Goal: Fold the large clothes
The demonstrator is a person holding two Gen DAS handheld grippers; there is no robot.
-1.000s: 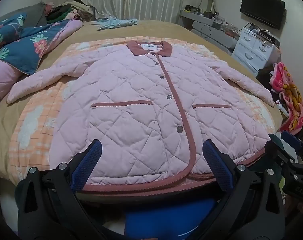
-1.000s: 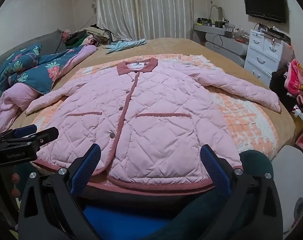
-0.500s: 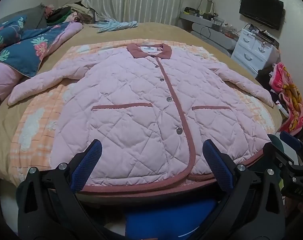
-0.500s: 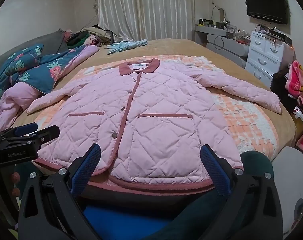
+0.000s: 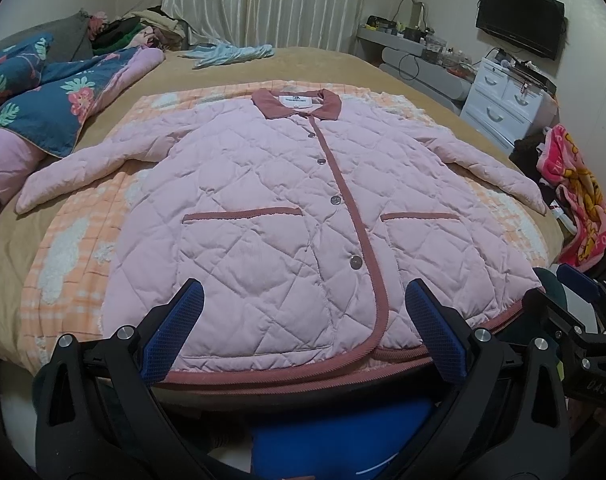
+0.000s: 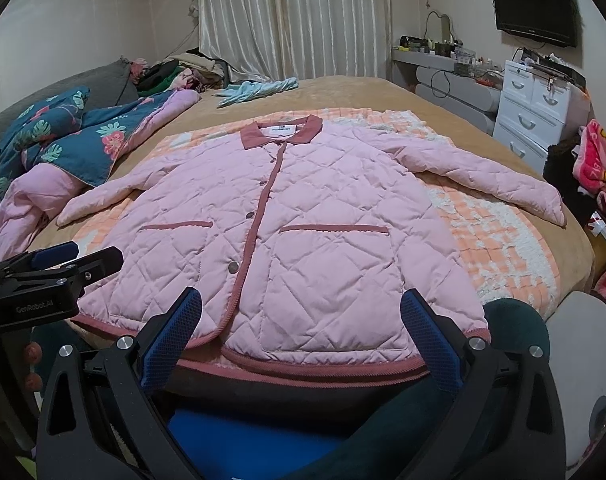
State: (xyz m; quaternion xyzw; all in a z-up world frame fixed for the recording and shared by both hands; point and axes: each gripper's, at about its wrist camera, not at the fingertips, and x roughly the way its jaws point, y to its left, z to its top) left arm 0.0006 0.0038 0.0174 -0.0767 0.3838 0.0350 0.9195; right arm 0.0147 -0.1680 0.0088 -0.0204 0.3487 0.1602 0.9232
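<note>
Tan bed (image 5: 343, 64): fills both views from edge to edge, with an orange checked blanket (image 5: 75, 256) spread over its middle.
Pink quilted jacket (image 5: 287, 216): lies flat, front up and buttoned, in the centre of both frames, collar toward the top, hem at the bottom edge just ahead of my tongs; both sleeves are spread out to the sides.
What changed: over the last second the jacket has slid a little lower and larger in both views, so I have eased closer; the cloth itself has not moved.
Meaning: folding has not begun, as I judge it; I am only lining up on the hem.
Left gripper (image 5: 303, 332): jaws spread wide, holding nothing, above the hem.
Right gripper (image 6: 299, 332): likewise wide apart and empty, over the hem's right half.
</note>
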